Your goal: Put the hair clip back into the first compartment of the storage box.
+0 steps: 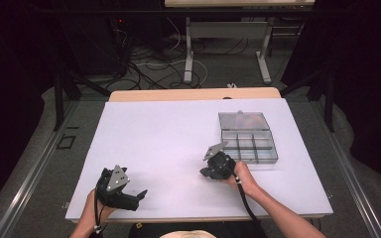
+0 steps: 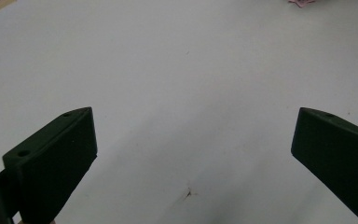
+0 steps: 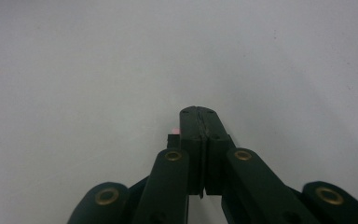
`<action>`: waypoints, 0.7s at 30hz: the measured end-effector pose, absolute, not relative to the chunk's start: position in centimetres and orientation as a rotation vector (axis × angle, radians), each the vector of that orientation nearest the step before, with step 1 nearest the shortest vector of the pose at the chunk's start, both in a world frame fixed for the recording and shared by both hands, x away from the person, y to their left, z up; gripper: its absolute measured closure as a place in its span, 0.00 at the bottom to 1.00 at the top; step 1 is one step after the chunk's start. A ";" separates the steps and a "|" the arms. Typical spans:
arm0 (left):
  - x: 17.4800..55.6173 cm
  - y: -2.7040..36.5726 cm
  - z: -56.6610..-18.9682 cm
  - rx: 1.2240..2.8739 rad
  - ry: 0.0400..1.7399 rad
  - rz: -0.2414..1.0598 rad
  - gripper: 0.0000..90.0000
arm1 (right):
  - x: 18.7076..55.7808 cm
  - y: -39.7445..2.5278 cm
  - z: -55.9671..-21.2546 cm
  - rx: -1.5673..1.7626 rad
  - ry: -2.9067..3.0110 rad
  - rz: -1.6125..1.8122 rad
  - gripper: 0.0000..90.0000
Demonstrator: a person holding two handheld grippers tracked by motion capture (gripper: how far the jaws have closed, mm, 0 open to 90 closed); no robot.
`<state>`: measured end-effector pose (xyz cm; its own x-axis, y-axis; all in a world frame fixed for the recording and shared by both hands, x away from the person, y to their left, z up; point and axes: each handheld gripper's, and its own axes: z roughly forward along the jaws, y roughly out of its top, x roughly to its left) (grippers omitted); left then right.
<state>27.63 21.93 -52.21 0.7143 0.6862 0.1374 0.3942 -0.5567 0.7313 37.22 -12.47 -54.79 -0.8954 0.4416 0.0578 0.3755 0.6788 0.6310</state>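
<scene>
My left gripper (image 1: 134, 197) rests near the front left edge of the white table (image 1: 168, 134), held by a hand. In the left gripper view it (image 2: 196, 112) stands wide open over bare white surface, nothing between its jaws. My right gripper (image 1: 207, 172) lies front of centre, just left of a clear plastic compartment box (image 1: 248, 138). Seen in the right gripper view, it (image 3: 198, 112) is shut, the jaws pressed together along a thin seam. A tiny pink speck (image 3: 173, 130) peeks out beside the left jaw; I cannot tell if it is gripped.
The box's far section (image 1: 243, 120) holds small pinkish and coloured pieces; its near part has several compartments. A pink scrap (image 2: 300, 2) shows at the top edge of the left gripper view. Cables and table legs (image 1: 188, 54) stand on the floor beyond the table.
</scene>
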 end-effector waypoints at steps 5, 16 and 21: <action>27.6 21.9 -52.4 2.202 0.821 0.562 0.00 | 37.1 -12.5 -54.6 0.682 2.781 1.017 1.00; 27.6 22.0 -52.3 2.210 0.820 0.545 0.00 | 36.8 -12.7 -54.0 0.686 2.760 1.025 1.00; 27.5 22.0 -52.2 2.213 0.824 0.546 0.00 | 36.6 -12.9 -53.6 0.695 2.748 1.035 1.00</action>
